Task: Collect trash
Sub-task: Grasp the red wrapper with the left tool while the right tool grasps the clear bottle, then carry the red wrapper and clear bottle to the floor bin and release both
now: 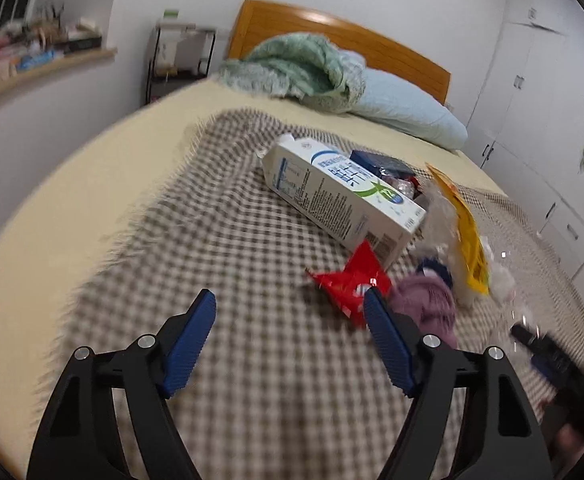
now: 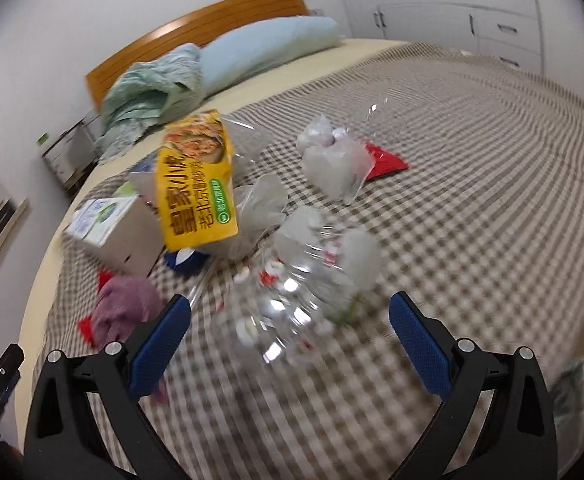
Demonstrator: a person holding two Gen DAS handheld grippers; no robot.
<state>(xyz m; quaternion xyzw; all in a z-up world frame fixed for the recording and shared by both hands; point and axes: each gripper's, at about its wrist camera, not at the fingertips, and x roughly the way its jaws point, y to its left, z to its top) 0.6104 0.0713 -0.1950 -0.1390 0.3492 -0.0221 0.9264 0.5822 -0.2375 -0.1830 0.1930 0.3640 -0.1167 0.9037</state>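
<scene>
Left gripper (image 1: 290, 298): ribbed blue pads spread wide, empty, above checked blanket (image 1: 228, 240); right pad (image 1: 384, 332) overlaps crinkled red wrapper (image 1: 350, 282), contact unclear.
Right gripper (image 2: 290, 306): pads spread, empty; clear crumpled plastic packaging (image 2: 292, 300) just beyond them.
Trash mid-bed: rectangular white milk carton (image 1: 340, 196) on its side, glossy yellow snack bag (image 2: 196, 182), purple cloth wad (image 2: 122, 308).

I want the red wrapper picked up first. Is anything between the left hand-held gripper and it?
Nothing visible. The left hand-held gripper is open over bare checked blanket; the red wrapper lies just beyond its right finger, with the milk carton behind and purple cloth beside it.
</scene>
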